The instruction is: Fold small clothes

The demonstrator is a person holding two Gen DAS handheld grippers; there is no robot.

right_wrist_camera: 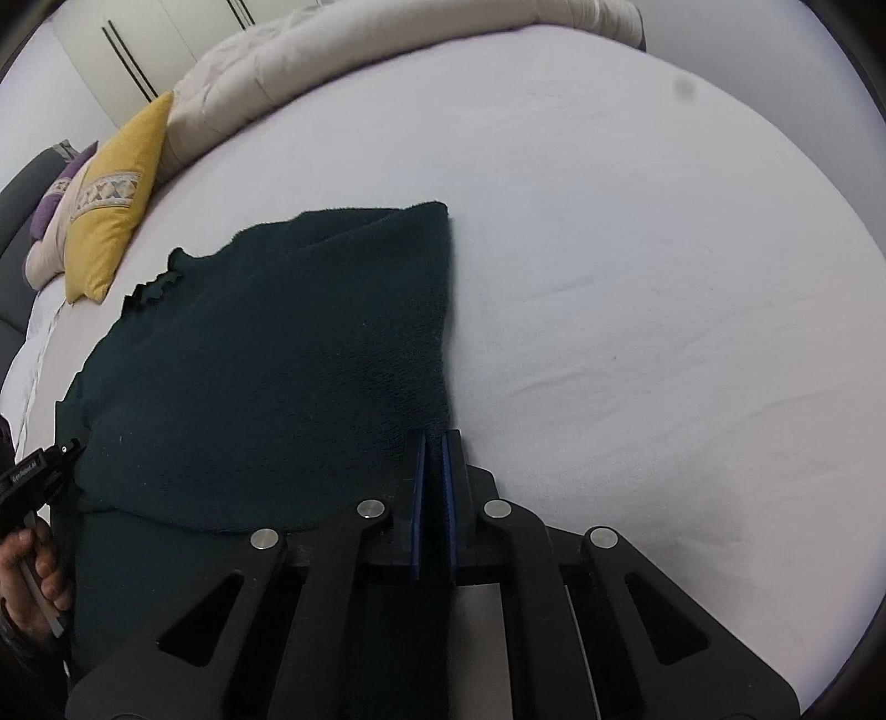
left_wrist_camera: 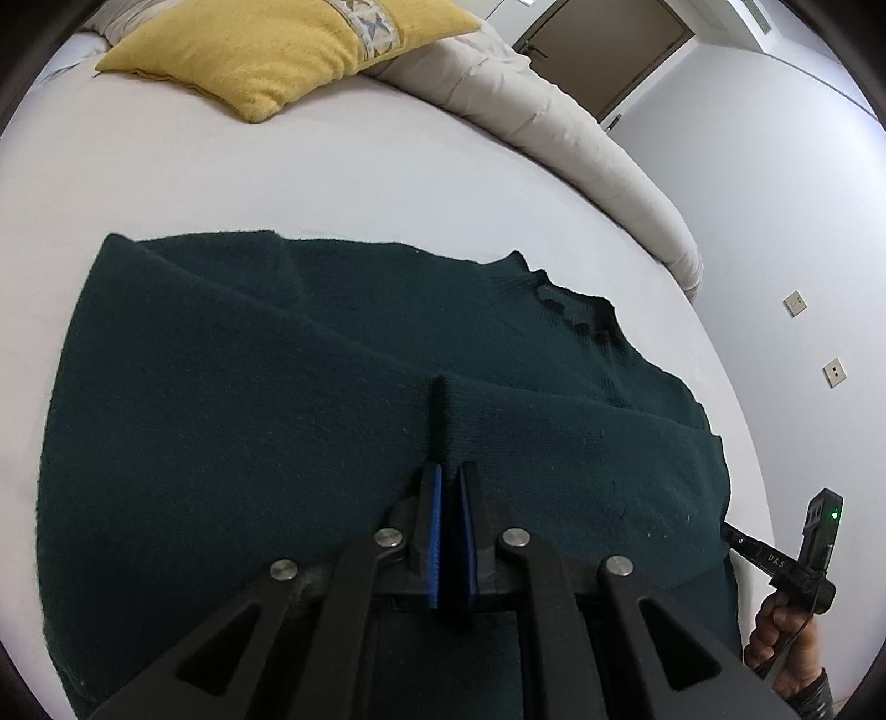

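Note:
A dark green knitted sweater [left_wrist_camera: 277, 387] lies spread on the white bed sheet [left_wrist_camera: 277, 183], its frilled neck pointing toward the bed's edge. My left gripper [left_wrist_camera: 449, 471] is shut on a pinched ridge of the knit near its lower part. In the right wrist view the same sweater [right_wrist_camera: 277, 360] has one side folded in to a straight edge. My right gripper [right_wrist_camera: 434, 437] is shut on that edge at its near end, with fabric hanging down between the arms. A hand [left_wrist_camera: 775, 637] holding the other tool shows at the sweater's right side.
A yellow pillow [left_wrist_camera: 288, 50] and a rolled beige duvet [left_wrist_camera: 554, 127] lie at the far side of the bed. A brown door [left_wrist_camera: 603, 50] and wall sockets [left_wrist_camera: 794, 302] are beyond. White sheet [right_wrist_camera: 637, 277] stretches to the right of the sweater.

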